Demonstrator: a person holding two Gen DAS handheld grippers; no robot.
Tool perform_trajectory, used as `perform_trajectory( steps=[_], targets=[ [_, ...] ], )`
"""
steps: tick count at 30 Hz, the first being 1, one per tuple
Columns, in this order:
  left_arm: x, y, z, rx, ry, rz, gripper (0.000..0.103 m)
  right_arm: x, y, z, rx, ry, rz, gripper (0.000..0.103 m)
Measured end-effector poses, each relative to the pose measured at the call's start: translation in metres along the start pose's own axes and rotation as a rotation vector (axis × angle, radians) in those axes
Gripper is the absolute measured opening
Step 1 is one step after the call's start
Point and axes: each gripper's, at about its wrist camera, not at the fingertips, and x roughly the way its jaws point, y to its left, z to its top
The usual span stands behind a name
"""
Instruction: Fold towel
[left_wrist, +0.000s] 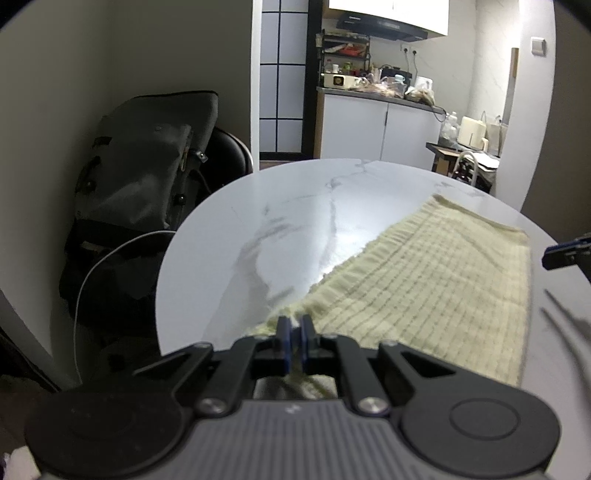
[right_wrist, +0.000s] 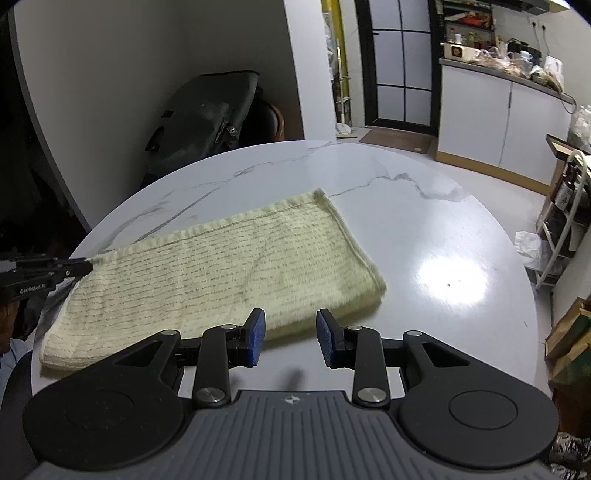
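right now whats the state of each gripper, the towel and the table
left gripper: shut on a corner of the towel
right gripper: open, holding nothing, at the towel's near edge
towel: folded over, lying flat on the table, one corner pinched
table: bare marble top around the towel, bright glare spot on it
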Motion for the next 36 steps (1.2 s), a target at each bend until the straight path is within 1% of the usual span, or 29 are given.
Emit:
perform_trajectory(
  steps=[7, 18, 22, 27, 36],
  targets=[
    [-0.012, -0.010, -0.011, -0.012, -0.012, -0.020, 0.005, -0.020, 0.006, -0.020, 0.021, -0.002, -0.024, 0.034],
    [-0.028, -0.027, -0.026, -0.025, -0.033, -0.049, 0.005, -0.049, 0.031, -0.042, 0.015, -0.034, -0.003, 0.034],
    [-0.036, -0.037, -0.033, -0.014, -0.033, -0.074, 0.005, -0.059, 0.039, -0.052, 0.013, -0.044, 0.008, 0.034],
    [-0.044, -0.049, -0.041, -0.012, -0.024, -0.113, 0.006, -0.072, 0.045, -0.068, 0.011, -0.047, 0.010, 0.034],
    [-0.054, -0.066, -0.055, 0.002, -0.038, -0.133, 0.006, -0.087, 0.052, -0.088, 0.009, -0.066, -0.001, 0.035]
  ],
)
